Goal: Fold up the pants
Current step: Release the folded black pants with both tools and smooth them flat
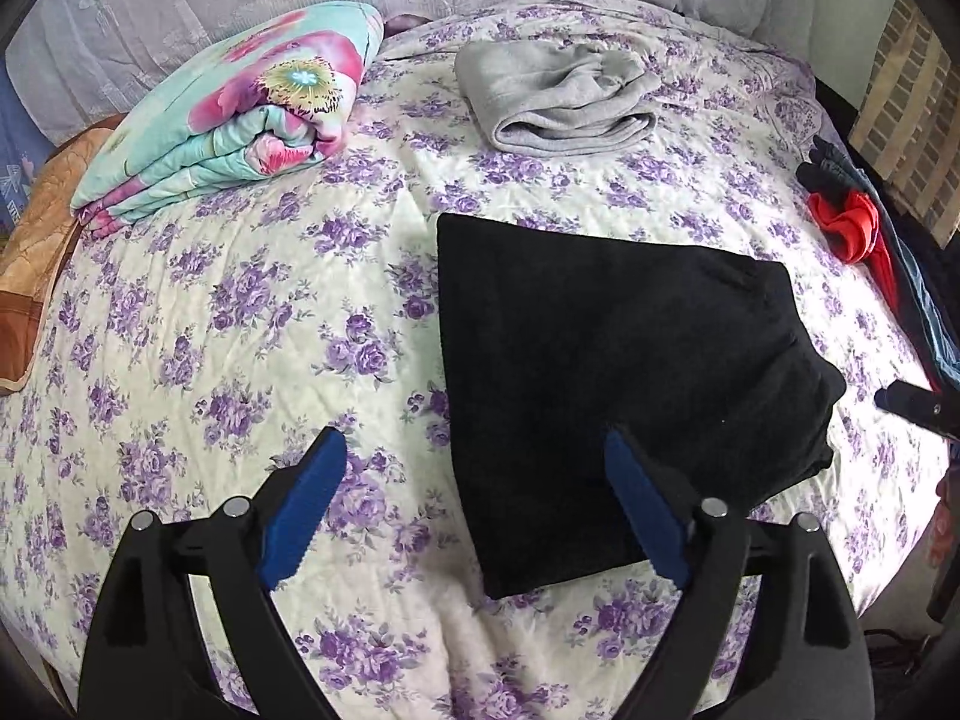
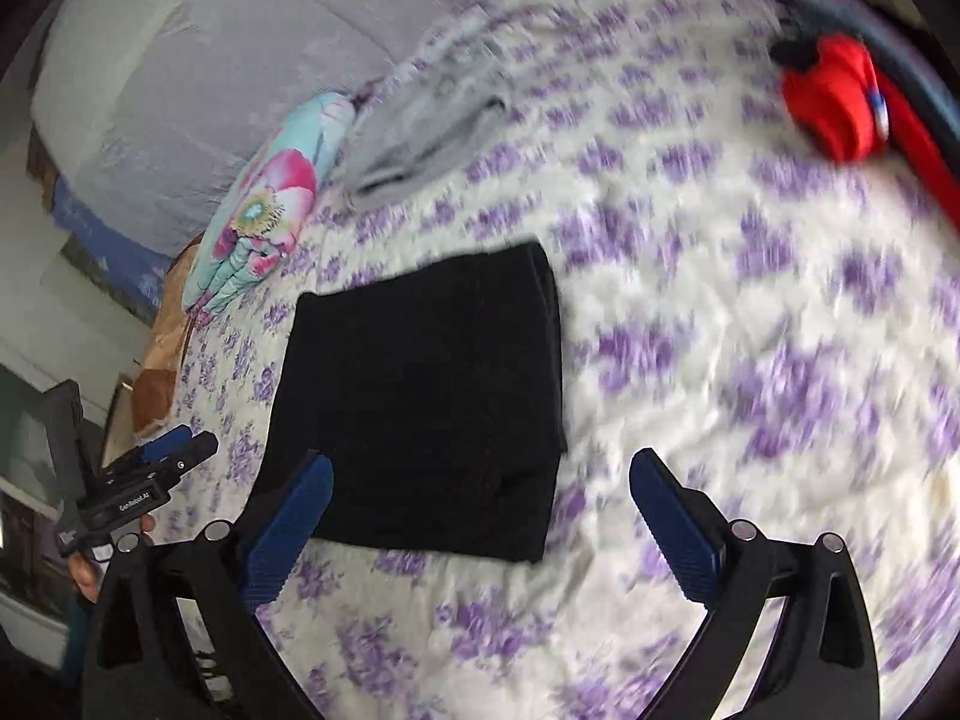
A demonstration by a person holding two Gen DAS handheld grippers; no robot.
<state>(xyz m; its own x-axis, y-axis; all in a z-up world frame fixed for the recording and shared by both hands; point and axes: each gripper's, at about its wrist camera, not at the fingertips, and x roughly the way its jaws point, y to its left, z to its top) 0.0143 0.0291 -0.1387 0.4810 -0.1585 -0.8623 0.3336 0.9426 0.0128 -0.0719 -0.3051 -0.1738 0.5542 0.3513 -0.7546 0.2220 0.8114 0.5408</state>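
The black pants (image 1: pixel 600 372) lie folded into a thick rectangle on the floral bedspread (image 1: pixel 240 330). My left gripper (image 1: pixel 474 444) hovers over their near left edge, jaws wide open, pads pressing on nothing. In the right wrist view, which is motion-blurred, the black pants (image 2: pixel 420 396) sit left of centre. My right gripper (image 2: pixel 483 459) stands open above their near right corner and grips nothing. The left gripper (image 2: pixel 162 462) shows at the far left of that view, with a hand under it. One tip of the right gripper (image 1: pixel 912 405) pokes in at the right edge of the left wrist view.
Folded grey pants (image 1: pixel 558 102) lie further back on the bed. A folded flowered quilt (image 1: pixel 240 114) sits at the back left, next to a brown cushion (image 1: pixel 30 276). Red and dark garments (image 1: pixel 852 222) are piled at the right edge of the bed.
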